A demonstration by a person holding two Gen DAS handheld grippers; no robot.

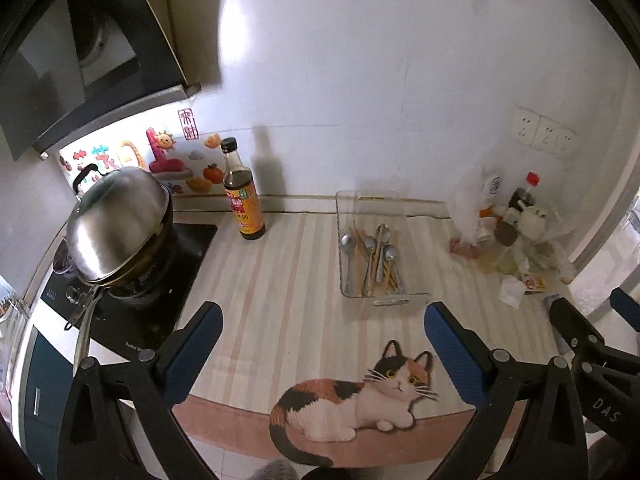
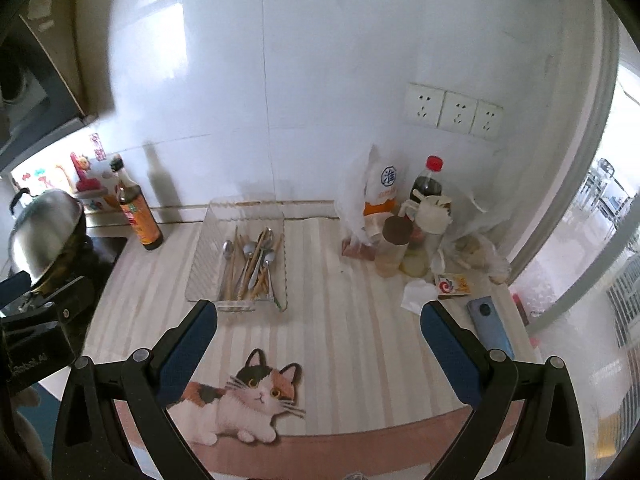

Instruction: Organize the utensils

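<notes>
Hovering above the near edge of the striped counter mat with a calico cat printed on it (image 1: 288,280), the left gripper (image 1: 322,324) and the right gripper (image 2: 318,320) both have their blue-padded fingers spread wide with nothing between them. The task's things, a mixed heap of metal spoons (image 1: 370,250) and wooden chopsticks (image 2: 256,268), lie together in the clear rectangular plastic tray (image 2: 200,256) standing on the mat between the dark soy-sauce bottle with an orange label (image 1: 243,200) and the cluster of jars and bags in the right-hand corner (image 2: 416,232). This fits either utensils gathered into the tray and finished, or a jumble waiting to be sorted by kind, so I would not name a move. Should any piece need lifting, it would probably go best to come down along its length near the handle end, closing on one item only, since the spoons and chopsticks cross one another and a careless pinch might drag neighbours out; the light tray may also slide and could want steadying by the other gripper. Hard to make out: the exact count of pieces, whether the tray has dividers, and what sits under the steel lid on the stove (image 1: 116,224). The person's hands are out of view.
</notes>
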